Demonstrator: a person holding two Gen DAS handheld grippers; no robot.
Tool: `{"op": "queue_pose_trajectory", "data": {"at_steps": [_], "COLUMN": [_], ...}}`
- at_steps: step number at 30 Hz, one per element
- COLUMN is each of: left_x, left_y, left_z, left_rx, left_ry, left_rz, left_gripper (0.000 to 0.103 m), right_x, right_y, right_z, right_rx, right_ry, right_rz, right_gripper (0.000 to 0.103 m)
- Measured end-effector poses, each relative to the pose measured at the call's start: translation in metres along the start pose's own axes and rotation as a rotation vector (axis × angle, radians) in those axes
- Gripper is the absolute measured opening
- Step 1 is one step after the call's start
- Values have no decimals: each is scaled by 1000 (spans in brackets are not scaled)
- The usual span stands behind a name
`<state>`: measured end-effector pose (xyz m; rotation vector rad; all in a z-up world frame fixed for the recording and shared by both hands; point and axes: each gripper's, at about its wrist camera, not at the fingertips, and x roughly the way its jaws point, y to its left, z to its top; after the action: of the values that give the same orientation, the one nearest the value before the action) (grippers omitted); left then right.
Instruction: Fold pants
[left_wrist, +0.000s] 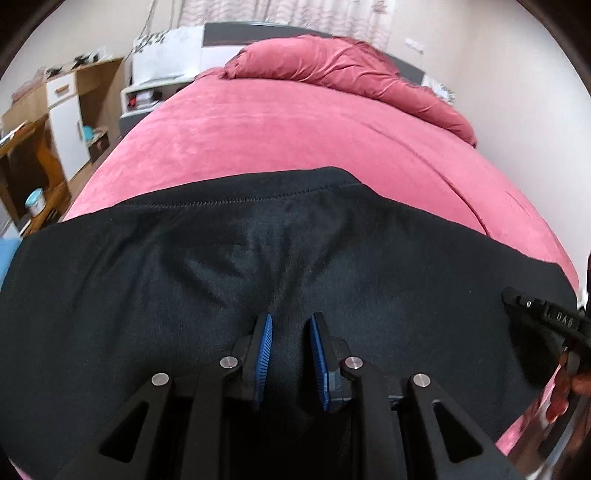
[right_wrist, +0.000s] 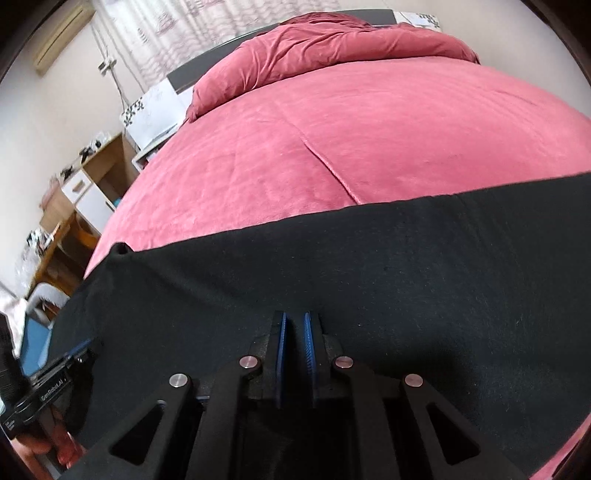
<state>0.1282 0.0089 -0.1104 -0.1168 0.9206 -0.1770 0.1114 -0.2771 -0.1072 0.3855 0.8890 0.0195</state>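
Black pants (left_wrist: 184, 266) lie spread flat across the near part of a pink bed cover (left_wrist: 277, 129), with a stitched hem along their far edge. My left gripper (left_wrist: 291, 317) hovers over the cloth, its blue pads (left_wrist: 264, 350) apart and nothing pinched between them. In the right wrist view the same pants (right_wrist: 406, 266) run across the bed cover (right_wrist: 332, 140), one corner poking up at the left. My right gripper (right_wrist: 294, 315) stands just above the fabric, open by a narrow slit, with no cloth seen between the pads. A hand holds the right tool's black frame (left_wrist: 543, 317).
A crumpled pink duvet (left_wrist: 351, 74) lies at the head of the bed. To the left of the bed stand a white nightstand (left_wrist: 147, 92) and a wooden shelf unit (left_wrist: 62, 110). A wall runs close along the bed's right side.
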Motion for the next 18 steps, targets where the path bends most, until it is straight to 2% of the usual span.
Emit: {"op": "queue_pose_trajectory", "data": {"at_steps": [3,5,6,7,11,18], "left_x": [-7,-12,-13,-14,-9,8], "left_y": [-7,-16,-20,-26,-46,-49], "left_z": [2,2,5,5,8,7], "left_rx": [-40,-26,-15,2,40,1], "left_ry": [3,-7,-13,-17,4,70], "left_rz": [-78,-113,-122,-134,-163,-169], "left_gripper": [22,22,22,22,22,22], "right_x": [-10,-19,-23,-29,-42,-44], "right_y": [1,-3,-5,-7,-19,-25], "right_z": [3,5,7,8,13,17], "right_rx": [10,24,32,42,55,31], "right_ry": [-16,-28,-34,-46,-59,-58], "right_rz": [-24,-44,-49,-53,-105,-191], "right_gripper": [14,26,35,39,39,39]}}
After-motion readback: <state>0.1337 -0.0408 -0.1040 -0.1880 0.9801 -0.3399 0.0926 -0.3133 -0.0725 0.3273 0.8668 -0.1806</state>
